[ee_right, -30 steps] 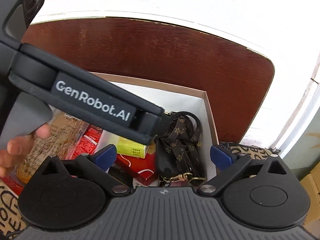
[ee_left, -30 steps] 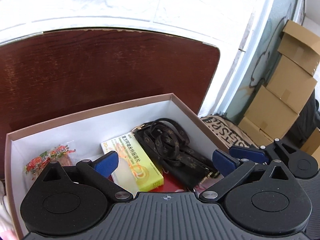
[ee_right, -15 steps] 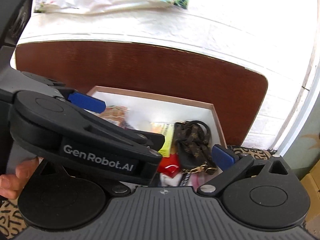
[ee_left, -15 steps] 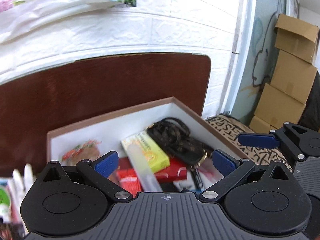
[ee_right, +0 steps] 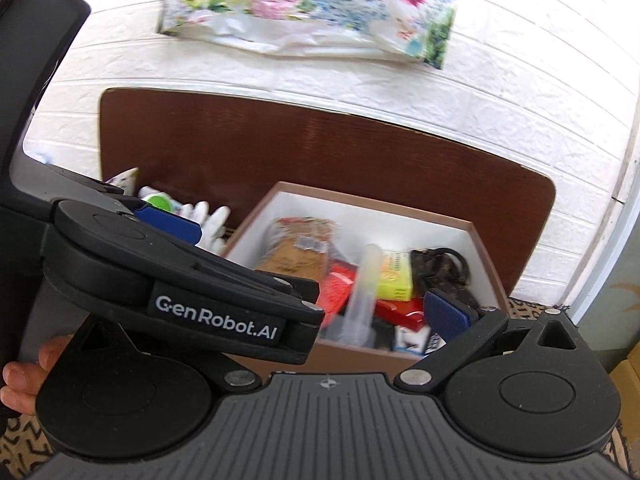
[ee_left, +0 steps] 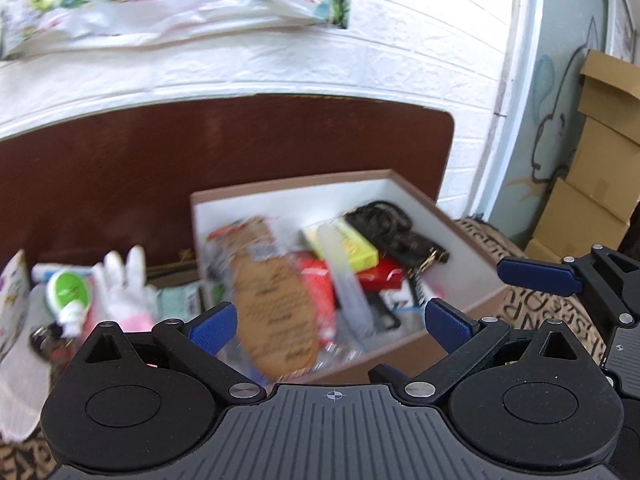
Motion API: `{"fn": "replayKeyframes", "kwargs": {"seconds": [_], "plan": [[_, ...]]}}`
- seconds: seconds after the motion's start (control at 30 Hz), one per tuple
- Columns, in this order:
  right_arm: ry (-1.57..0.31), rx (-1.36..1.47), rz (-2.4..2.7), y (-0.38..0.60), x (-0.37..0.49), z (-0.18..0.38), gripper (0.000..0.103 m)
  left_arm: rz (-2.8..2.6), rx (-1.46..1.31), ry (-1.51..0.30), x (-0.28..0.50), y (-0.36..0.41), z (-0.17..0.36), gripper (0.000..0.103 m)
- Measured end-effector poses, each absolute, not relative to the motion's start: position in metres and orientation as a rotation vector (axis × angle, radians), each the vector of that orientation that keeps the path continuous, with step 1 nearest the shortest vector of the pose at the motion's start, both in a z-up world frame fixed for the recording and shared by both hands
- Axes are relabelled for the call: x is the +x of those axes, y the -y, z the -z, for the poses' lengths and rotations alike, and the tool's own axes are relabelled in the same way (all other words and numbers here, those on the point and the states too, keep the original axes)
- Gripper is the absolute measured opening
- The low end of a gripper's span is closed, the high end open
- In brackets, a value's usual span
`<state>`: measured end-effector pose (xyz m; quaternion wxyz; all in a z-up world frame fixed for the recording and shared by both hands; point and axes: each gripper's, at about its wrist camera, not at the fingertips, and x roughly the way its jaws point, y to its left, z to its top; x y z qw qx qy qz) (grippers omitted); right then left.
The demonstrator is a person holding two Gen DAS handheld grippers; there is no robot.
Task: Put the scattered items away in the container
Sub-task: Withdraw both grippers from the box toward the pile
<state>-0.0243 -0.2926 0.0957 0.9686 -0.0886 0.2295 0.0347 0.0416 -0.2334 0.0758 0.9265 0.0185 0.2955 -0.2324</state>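
The brown cardboard box (ee_left: 452,224) with a white inside stands on the patterned cloth against a dark wood board. It holds a brown snack bag (ee_left: 272,300), a yellow-green carton (ee_left: 348,244), a red pack (ee_left: 380,276), a dark strap (ee_left: 388,224) and a clear tube (ee_left: 344,276). The box also shows in the right wrist view (ee_right: 484,256). My left gripper (ee_left: 328,322) is open and empty, held back above the box's near side. My right gripper (ee_right: 360,316) is open and empty; its left finger is hidden behind the left gripper.
Left of the box lie a white glove (ee_left: 124,280), a green-capped white tube (ee_left: 68,292) and other small items. A dark wood board (ee_left: 240,152) and a white brick wall stand behind. Stacked cardboard boxes (ee_left: 592,184) stand at the right. A floral bag (ee_right: 312,8) hangs above.
Both grippers have pulled back and up from inside the box, so the whole box and the items to its left now show. Both stay open and empty.
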Motion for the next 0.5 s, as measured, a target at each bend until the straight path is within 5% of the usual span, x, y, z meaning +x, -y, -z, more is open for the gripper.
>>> {"fn": "replayKeyframes", "kwargs": {"seconds": [0.5], "plan": [[-0.495,-0.151,-0.208,0.210,-0.060,-0.058,0.103,0.333,-0.001,-0.681,-0.009,0.149,-0.034,0.103]]}}
